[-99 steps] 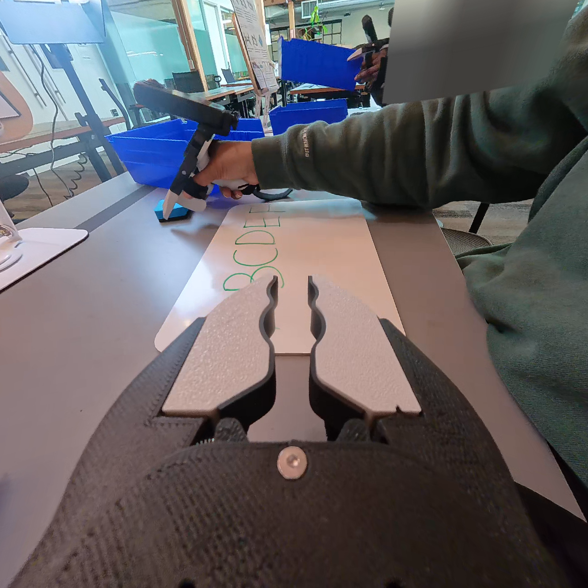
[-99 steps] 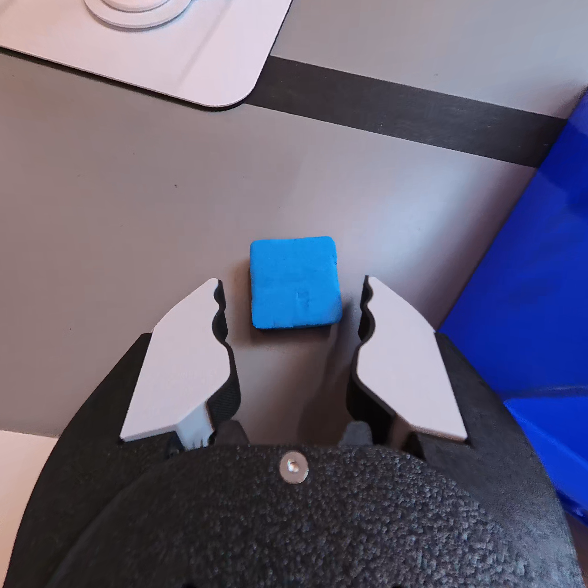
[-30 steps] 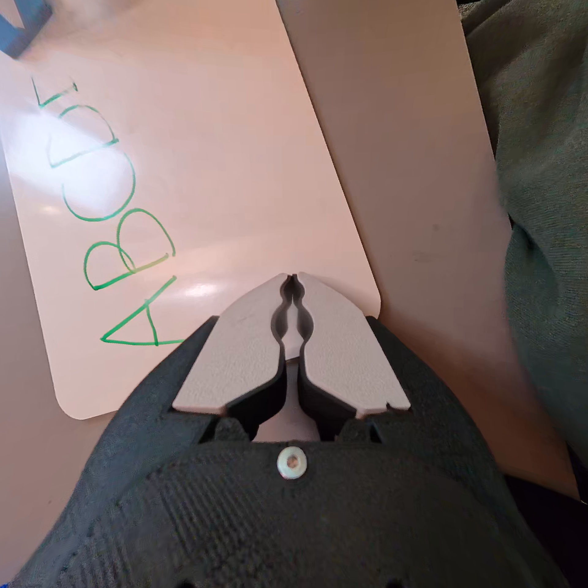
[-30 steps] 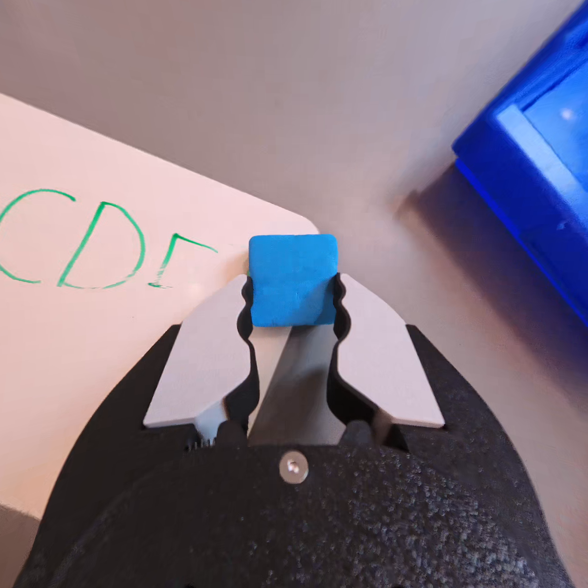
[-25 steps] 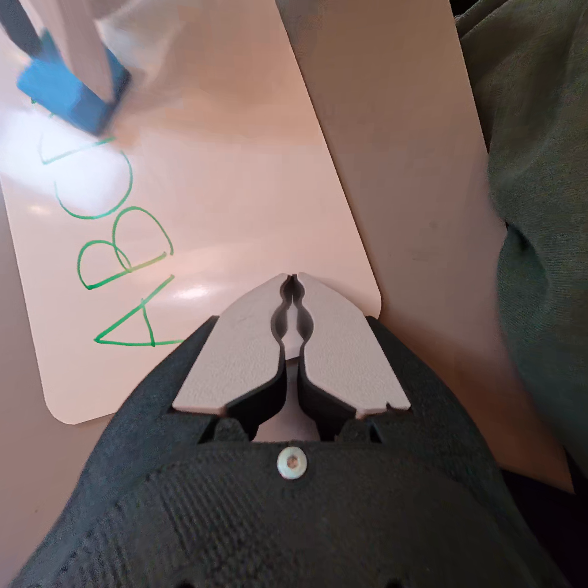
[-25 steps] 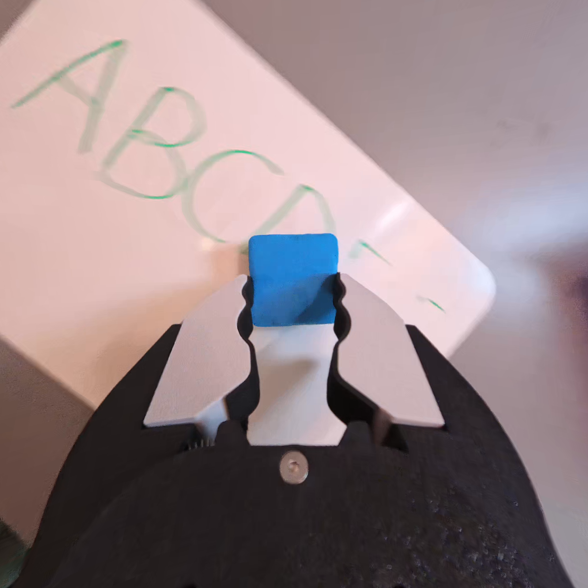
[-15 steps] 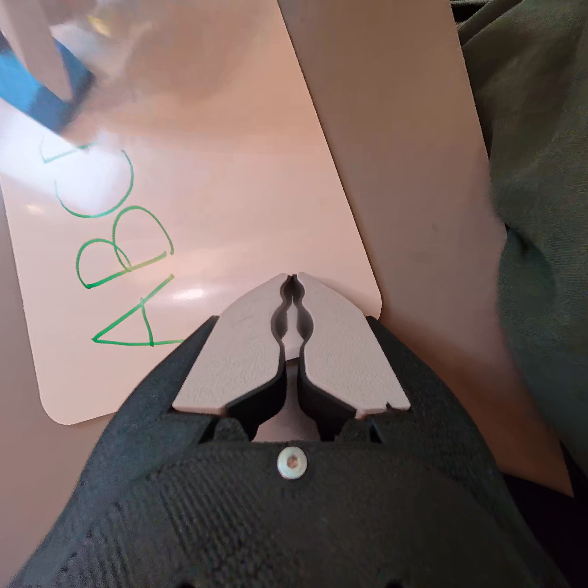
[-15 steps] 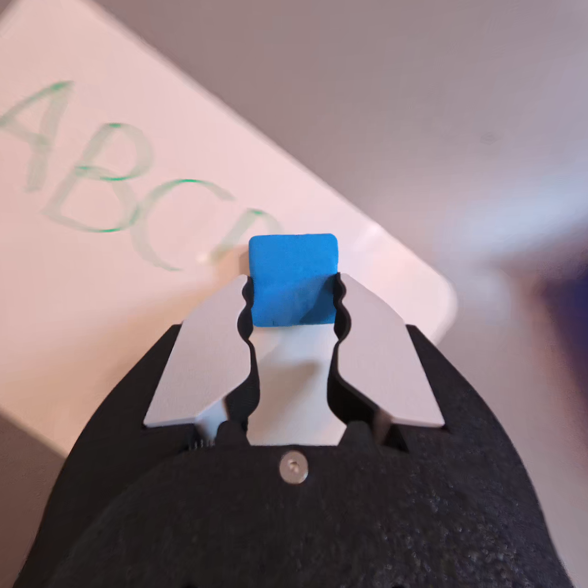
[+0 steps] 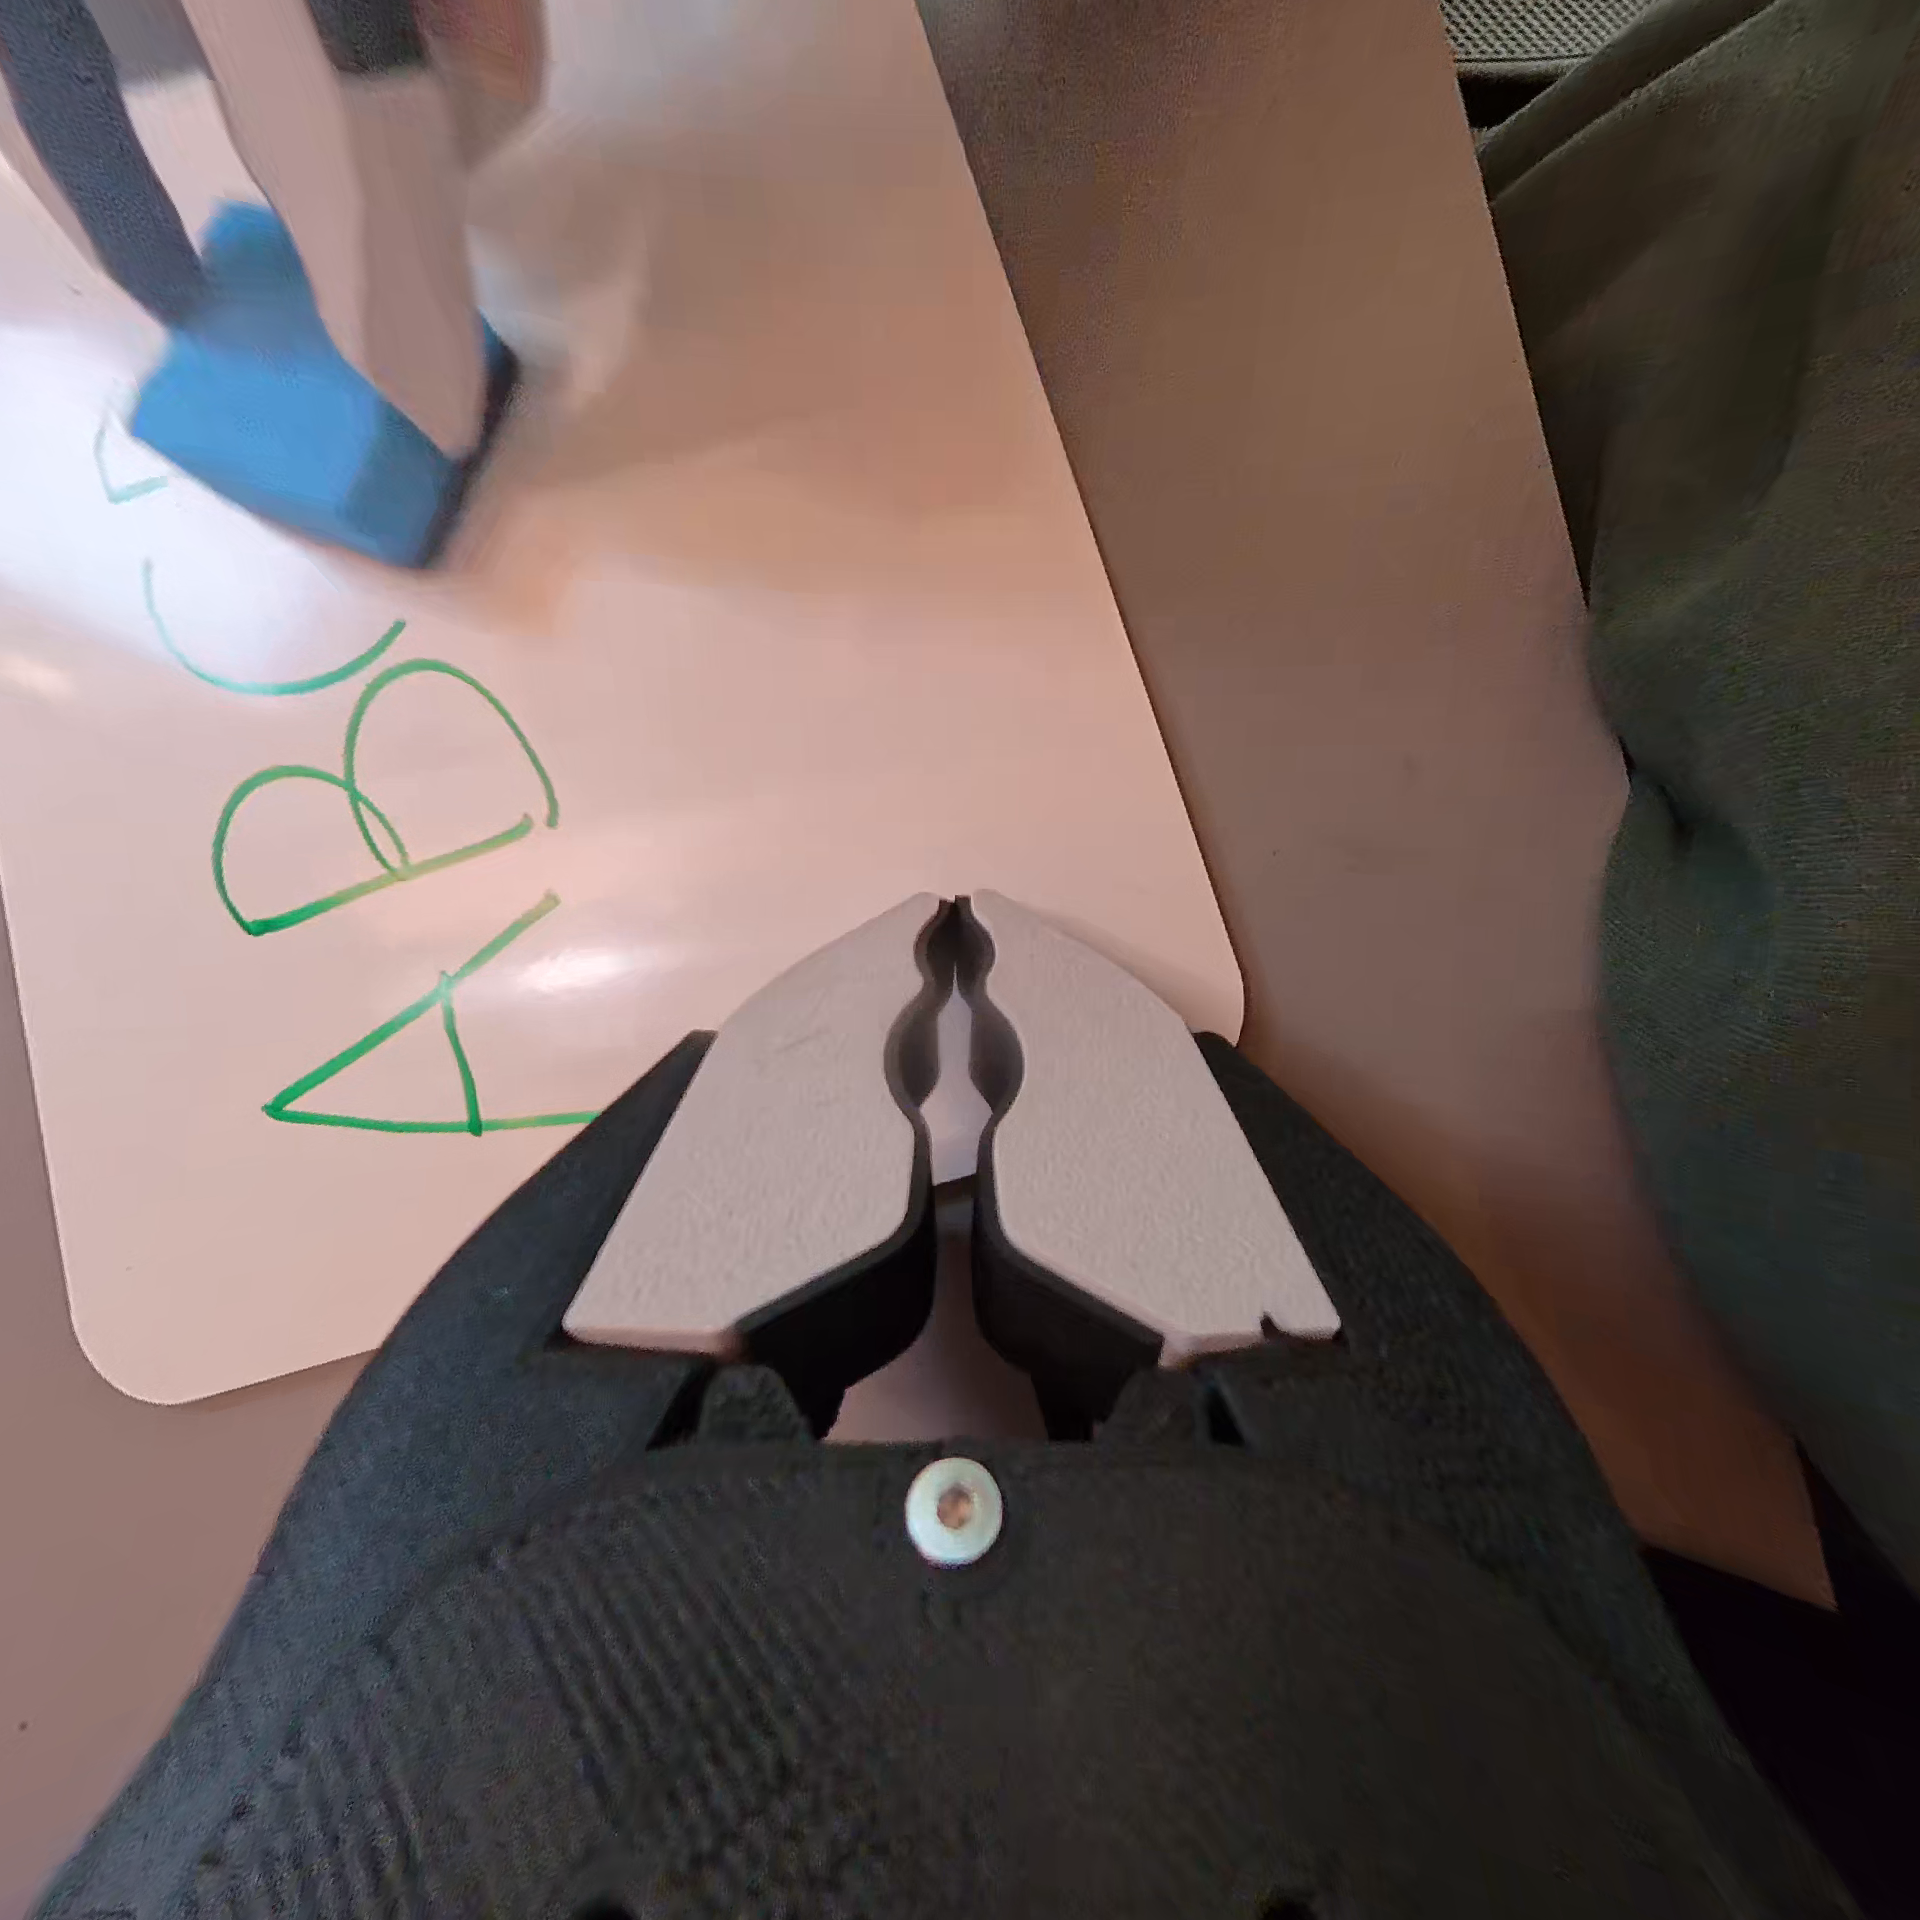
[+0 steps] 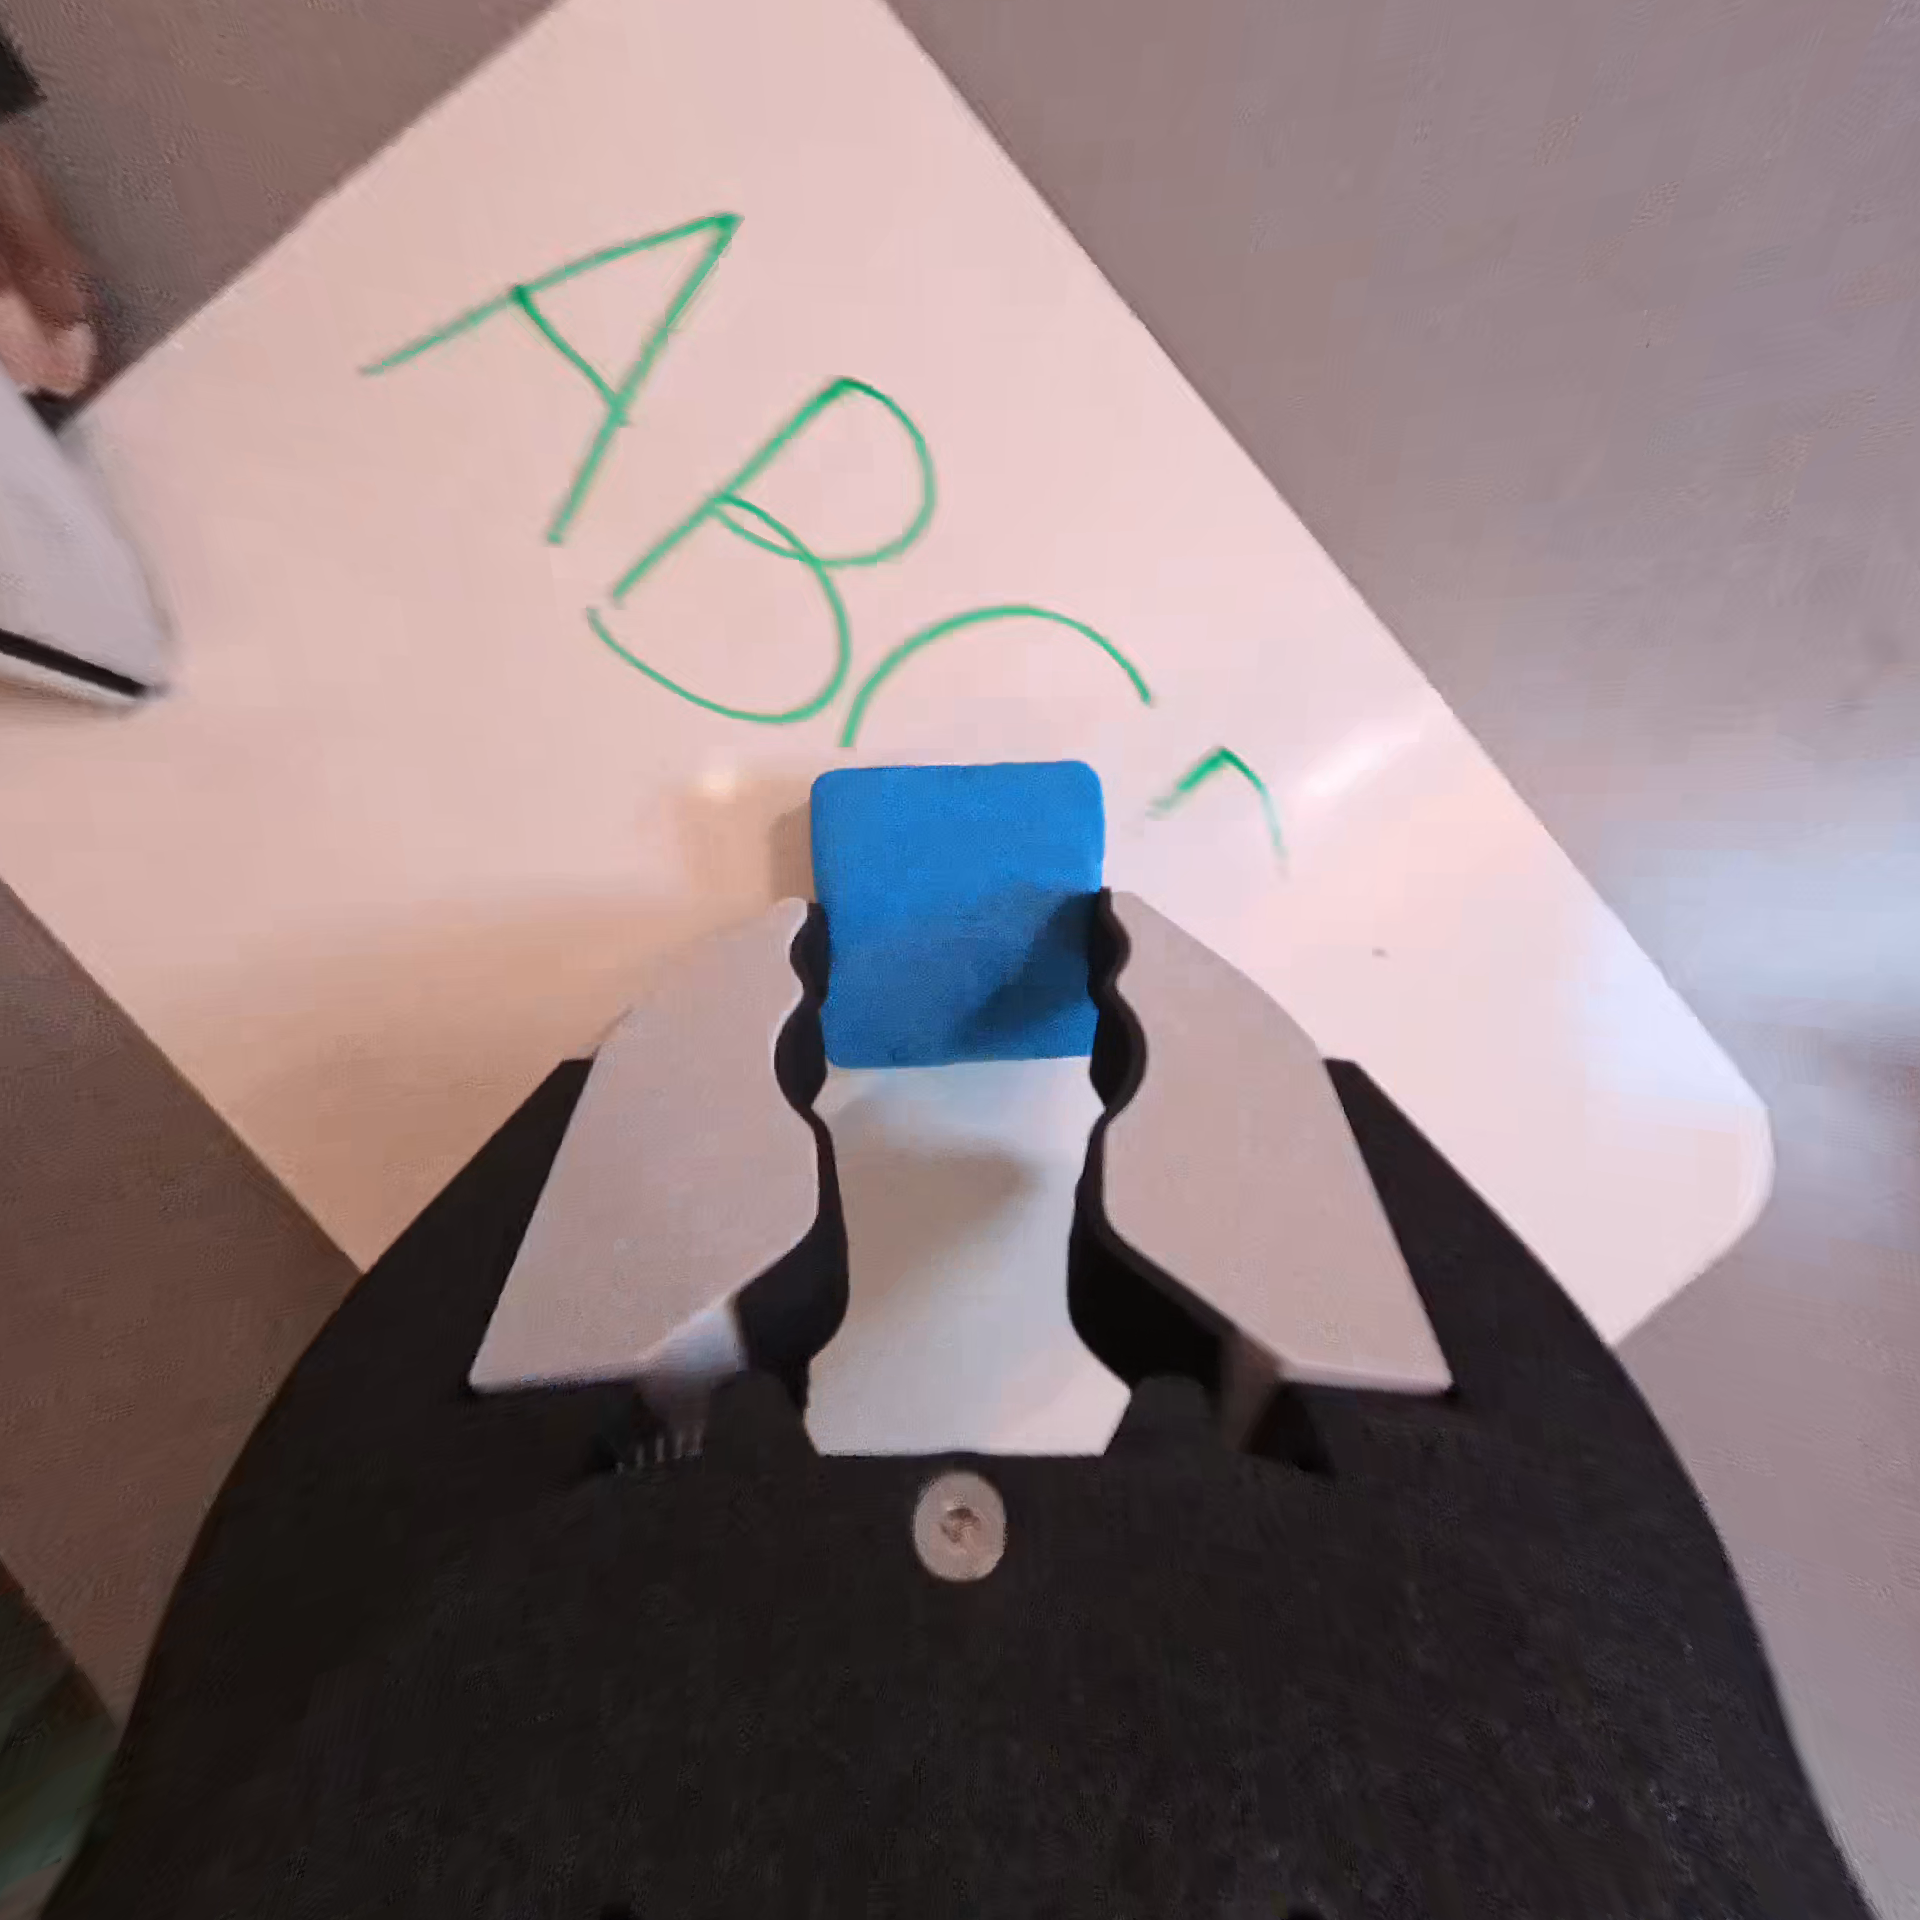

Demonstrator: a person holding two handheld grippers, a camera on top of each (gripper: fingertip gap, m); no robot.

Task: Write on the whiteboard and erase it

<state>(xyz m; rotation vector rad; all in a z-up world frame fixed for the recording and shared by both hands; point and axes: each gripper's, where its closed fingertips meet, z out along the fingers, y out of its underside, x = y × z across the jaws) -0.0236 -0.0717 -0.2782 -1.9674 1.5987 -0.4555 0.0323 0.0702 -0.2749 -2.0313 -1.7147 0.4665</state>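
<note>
- The whiteboard is viewed steeply from above, close, from its near corner.
- The same whiteboard is viewed downward, close, from its other end; the green lettering is shared.

A plain grey-brown worktop fills the background, smooth and matte, lit by soft, warm light from above.

Whiteboard: white, rounded corners, lying flat on grey table. In the right wrist view it runs diagonally, from 10 o'clock to 4 o'clock. Green handwritten letters across the upper half; the strokes at the row's 4 o'clock end are only fragments.

Eraser: small blue square block, rounded corners, matte. Sits on the board among the broken strokes, clamped at both sides between the right gripper's pads.
</note>
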